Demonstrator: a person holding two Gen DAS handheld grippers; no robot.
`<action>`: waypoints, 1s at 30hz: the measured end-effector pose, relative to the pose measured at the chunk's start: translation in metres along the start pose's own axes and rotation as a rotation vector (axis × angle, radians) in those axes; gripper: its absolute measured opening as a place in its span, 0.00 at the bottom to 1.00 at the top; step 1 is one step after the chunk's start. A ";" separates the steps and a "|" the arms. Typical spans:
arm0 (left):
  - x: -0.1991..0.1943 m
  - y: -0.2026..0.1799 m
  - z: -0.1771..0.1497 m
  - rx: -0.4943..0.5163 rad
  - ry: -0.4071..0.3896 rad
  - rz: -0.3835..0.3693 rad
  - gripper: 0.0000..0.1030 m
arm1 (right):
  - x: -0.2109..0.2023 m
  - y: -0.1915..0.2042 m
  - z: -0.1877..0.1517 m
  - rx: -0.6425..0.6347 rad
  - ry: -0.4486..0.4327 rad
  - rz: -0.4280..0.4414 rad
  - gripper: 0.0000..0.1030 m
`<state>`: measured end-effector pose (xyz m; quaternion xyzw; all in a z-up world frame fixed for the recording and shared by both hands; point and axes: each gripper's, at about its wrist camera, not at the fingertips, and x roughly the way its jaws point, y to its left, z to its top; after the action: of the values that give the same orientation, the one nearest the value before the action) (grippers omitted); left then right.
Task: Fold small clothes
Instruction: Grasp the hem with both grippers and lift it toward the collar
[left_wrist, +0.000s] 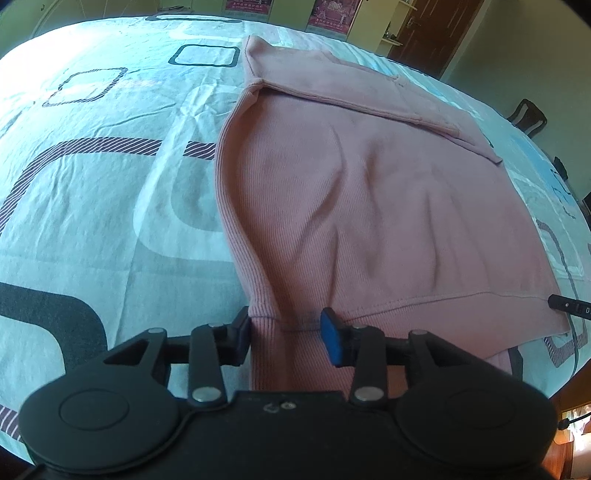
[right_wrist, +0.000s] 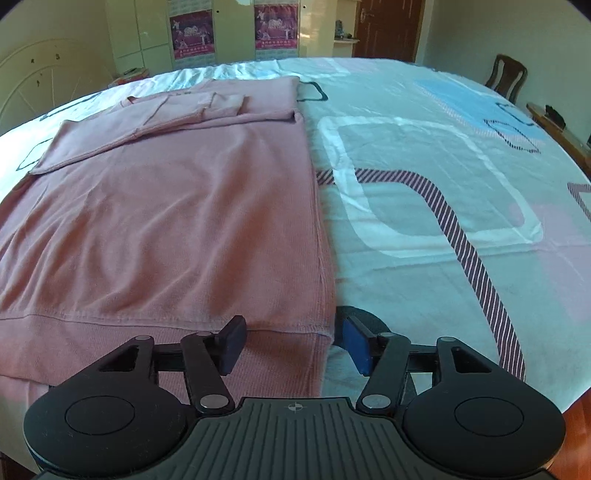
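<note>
A pink ribbed sweater (left_wrist: 354, 206) lies flat on the table, sleeves folded across its far end; it also shows in the right wrist view (right_wrist: 177, 206). My left gripper (left_wrist: 286, 334) is open at the sweater's near left hem corner, fingers either side of the hem band, which hangs over the table edge. My right gripper (right_wrist: 293, 345) is open at the near right hem corner (right_wrist: 321, 332), with the corner between its fingers. The tip of the right gripper (left_wrist: 569, 304) shows at the right edge of the left wrist view.
The table is covered by a pale blue patterned cloth (right_wrist: 443, 177). A wooden chair (right_wrist: 508, 75) stands at the far right, another chair (left_wrist: 526, 116) beyond the table. A brown door (right_wrist: 388, 27) and wall posters (right_wrist: 192, 33) lie behind.
</note>
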<state>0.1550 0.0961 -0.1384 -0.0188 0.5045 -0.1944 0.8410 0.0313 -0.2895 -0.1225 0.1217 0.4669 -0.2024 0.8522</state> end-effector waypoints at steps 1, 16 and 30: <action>0.000 0.000 0.000 0.000 -0.001 -0.002 0.36 | 0.003 -0.004 -0.001 0.027 0.016 0.013 0.56; -0.015 0.003 0.032 -0.046 -0.082 -0.070 0.07 | -0.011 -0.005 0.022 0.121 -0.006 0.209 0.15; -0.005 -0.007 0.162 -0.113 -0.303 -0.118 0.06 | 0.001 -0.015 0.145 0.266 -0.202 0.328 0.15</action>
<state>0.2897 0.0649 -0.0532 -0.1246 0.3801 -0.2096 0.8922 0.1329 -0.3608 -0.0458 0.2864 0.3226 -0.1321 0.8924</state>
